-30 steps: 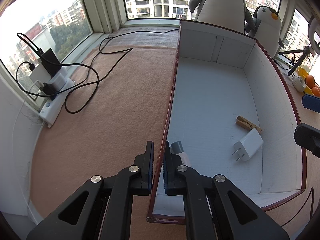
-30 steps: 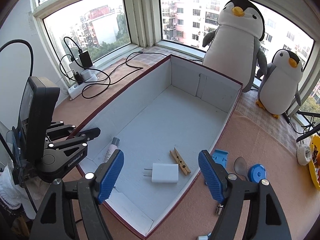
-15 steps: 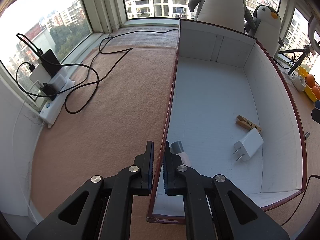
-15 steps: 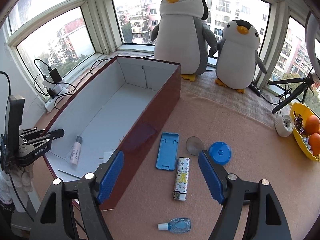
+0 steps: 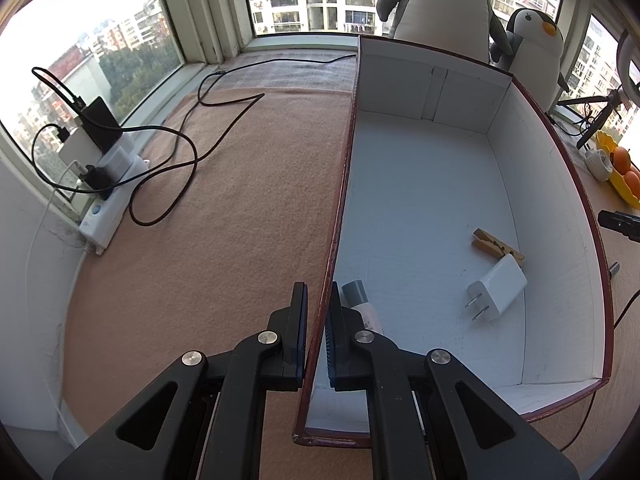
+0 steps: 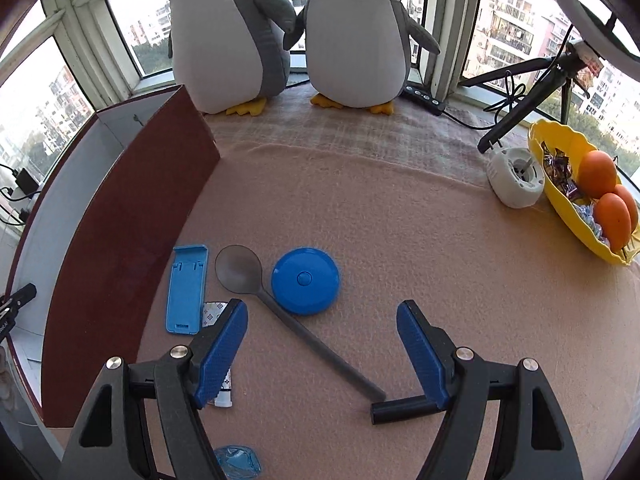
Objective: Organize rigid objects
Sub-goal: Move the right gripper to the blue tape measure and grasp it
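My left gripper (image 5: 316,320) is clamped on the near side wall of the box (image 5: 340,184), one finger outside, one inside. My right gripper (image 6: 320,344) hangs with jaws wide and nothing between them, over the counter (image 6: 400,220) beside the box. Below it lie a grey spoon (image 6: 288,312), a blue disc (image 6: 306,280) and a blue phone stand (image 6: 186,288). Inside the box sit a charger (image 5: 496,292), clothespin (image 5: 496,246) and small tube (image 5: 360,304).
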`<state>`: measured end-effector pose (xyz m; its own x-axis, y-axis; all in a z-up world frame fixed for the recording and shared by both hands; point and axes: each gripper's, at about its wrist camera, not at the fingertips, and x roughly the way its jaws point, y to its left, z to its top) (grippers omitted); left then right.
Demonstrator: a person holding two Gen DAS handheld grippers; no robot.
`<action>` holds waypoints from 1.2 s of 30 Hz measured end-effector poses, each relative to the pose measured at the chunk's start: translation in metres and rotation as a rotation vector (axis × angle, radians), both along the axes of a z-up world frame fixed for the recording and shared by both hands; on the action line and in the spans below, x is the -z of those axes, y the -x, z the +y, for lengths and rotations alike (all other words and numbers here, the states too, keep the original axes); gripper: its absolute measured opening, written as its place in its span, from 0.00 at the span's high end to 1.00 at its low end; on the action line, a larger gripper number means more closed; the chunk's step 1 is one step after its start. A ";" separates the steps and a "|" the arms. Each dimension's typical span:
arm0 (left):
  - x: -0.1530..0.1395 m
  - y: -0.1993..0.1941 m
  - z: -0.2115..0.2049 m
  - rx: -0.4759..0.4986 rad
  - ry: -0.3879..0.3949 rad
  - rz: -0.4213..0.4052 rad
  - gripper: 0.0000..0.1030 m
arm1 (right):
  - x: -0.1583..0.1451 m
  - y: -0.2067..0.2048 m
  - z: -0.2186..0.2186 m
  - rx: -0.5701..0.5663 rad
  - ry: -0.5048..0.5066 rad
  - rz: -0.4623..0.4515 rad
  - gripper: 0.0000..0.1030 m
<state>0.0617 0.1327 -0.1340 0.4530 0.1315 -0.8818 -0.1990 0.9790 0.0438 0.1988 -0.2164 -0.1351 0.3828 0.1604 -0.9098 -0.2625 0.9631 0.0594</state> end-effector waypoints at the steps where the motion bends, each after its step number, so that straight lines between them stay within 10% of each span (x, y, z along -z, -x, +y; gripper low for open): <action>1: 0.000 0.000 0.000 -0.001 0.001 0.001 0.93 | 0.003 -0.002 -0.001 0.010 -0.005 0.013 0.29; 36: 0.003 0.000 0.002 -0.011 0.022 0.028 0.91 | 0.041 -0.019 -0.013 0.044 0.126 0.110 0.55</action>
<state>0.0620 0.1348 -0.1374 0.4264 0.1170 -0.8969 -0.2089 0.9775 0.0282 0.2179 -0.2291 -0.1763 0.2838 0.0274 -0.9585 -0.2180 0.9753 -0.0367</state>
